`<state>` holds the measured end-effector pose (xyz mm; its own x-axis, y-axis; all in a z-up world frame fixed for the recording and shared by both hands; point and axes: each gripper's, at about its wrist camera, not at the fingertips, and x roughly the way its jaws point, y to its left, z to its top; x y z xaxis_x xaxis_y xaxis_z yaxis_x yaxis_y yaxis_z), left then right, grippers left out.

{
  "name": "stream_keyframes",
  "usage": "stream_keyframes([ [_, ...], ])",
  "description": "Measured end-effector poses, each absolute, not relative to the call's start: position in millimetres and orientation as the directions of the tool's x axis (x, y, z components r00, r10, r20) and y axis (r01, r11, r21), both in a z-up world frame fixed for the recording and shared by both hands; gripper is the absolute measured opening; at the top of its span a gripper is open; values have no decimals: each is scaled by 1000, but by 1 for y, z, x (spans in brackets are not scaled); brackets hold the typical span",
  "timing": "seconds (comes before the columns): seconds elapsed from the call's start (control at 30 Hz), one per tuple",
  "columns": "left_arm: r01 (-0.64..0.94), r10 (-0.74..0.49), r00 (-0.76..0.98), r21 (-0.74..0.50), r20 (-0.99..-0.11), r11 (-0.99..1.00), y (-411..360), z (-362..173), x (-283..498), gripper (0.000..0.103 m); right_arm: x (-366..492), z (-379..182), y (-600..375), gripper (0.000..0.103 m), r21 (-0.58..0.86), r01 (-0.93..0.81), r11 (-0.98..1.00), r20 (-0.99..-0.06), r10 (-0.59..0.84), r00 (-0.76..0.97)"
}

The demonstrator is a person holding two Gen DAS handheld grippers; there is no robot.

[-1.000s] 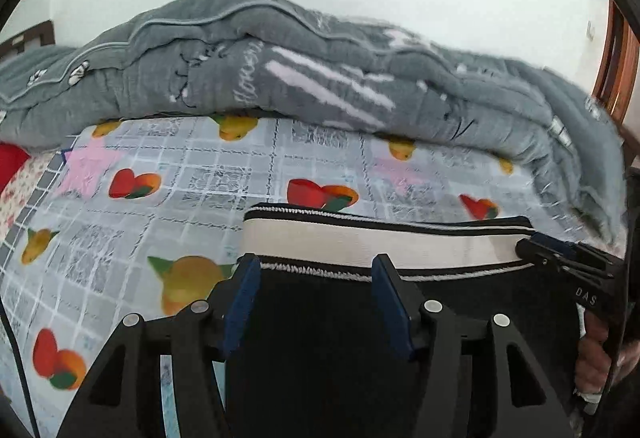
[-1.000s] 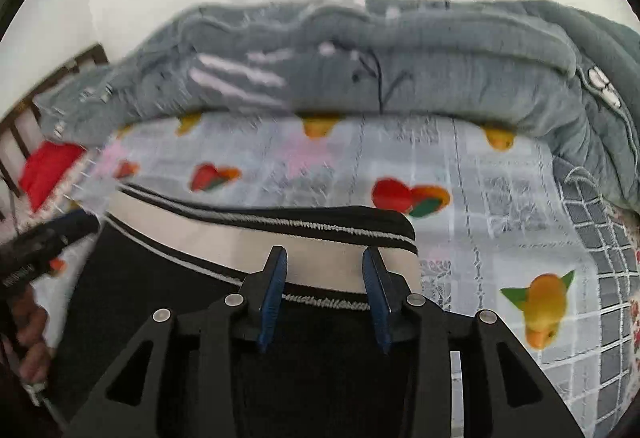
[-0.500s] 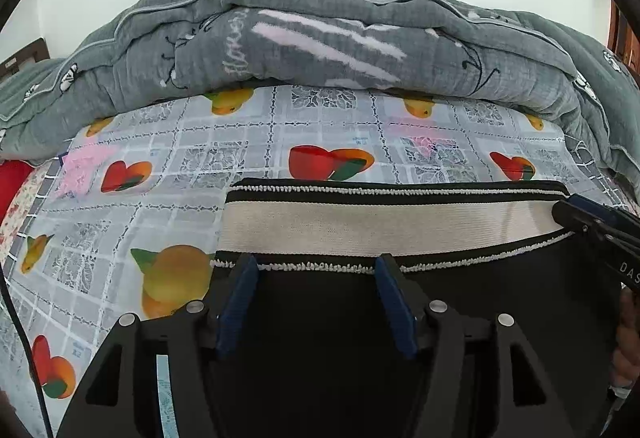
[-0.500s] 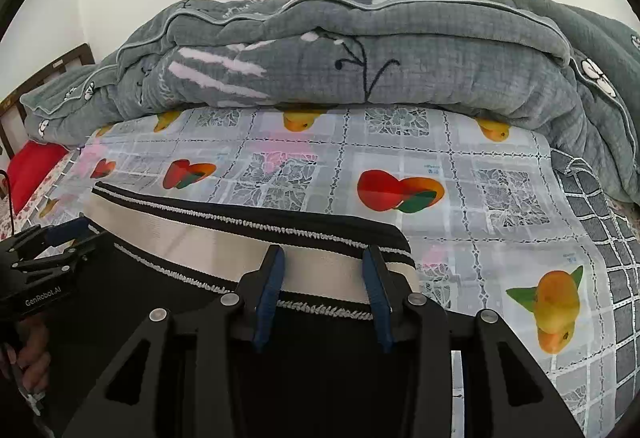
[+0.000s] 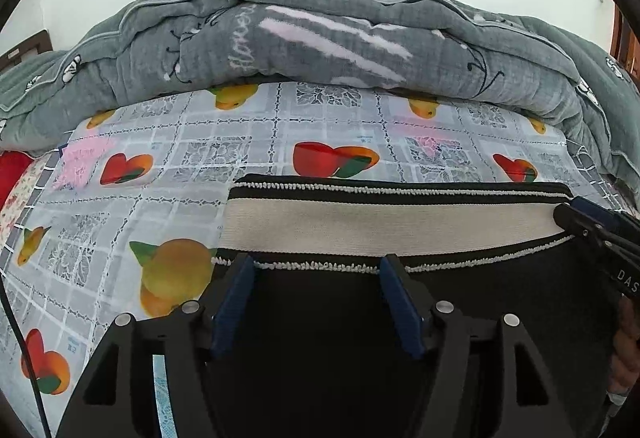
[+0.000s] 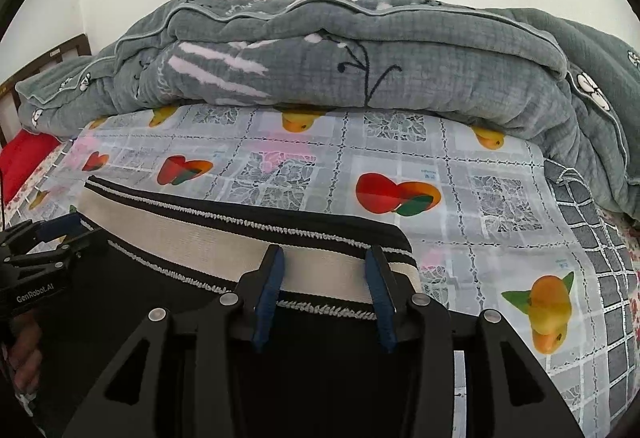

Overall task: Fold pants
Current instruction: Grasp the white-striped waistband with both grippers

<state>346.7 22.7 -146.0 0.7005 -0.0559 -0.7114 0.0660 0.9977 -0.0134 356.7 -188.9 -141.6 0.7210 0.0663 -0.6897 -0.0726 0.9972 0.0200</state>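
Note:
Black pants [image 5: 320, 318] with a cream and black striped waistband [image 5: 380, 224] lie flat on the patterned bedsheet [image 5: 180, 174]. My left gripper [image 5: 316, 270] is open, its blue pads over the black cloth just below the waistband's left end. My right gripper [image 6: 324, 262] is open over the waistband's right end [image 6: 328, 266]. Each gripper shows in the other's view: the right one [image 5: 592, 226] at the waistband's right end, the left one [image 6: 48, 242] at its left end.
A bulky grey quilt [image 5: 320, 46] is piled along the far side of the bed, against a white wall. A red pillow [image 6: 24, 158] lies at the far left. A wooden bed frame [image 6: 48, 58] shows behind it.
Both cameras have shifted slightly and levelled out. The waistband now lies straighter and flatter on the sheet. Both grippers stay open over it.

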Motion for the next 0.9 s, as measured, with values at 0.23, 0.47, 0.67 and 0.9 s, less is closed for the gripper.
stream_keyframes([
  [0.23,60,-42,702,0,-711,998,22,-147,347,66,356,-142,-189,43,24,-75,997,-686,71,724],
  [0.47,52,-33,704,5,-710,999,22,-149,347,68,356,-142,-190,43,26,-75,997,-684,73,726],
  [0.67,54,-39,705,-2,-708,999,23,-150,347,69,355,-141,-190,43,23,-76,997,-681,72,728],
  [0.9,49,-47,704,-18,-709,999,25,-152,348,70,355,-142,-189,45,19,-80,997,-681,71,729],
])
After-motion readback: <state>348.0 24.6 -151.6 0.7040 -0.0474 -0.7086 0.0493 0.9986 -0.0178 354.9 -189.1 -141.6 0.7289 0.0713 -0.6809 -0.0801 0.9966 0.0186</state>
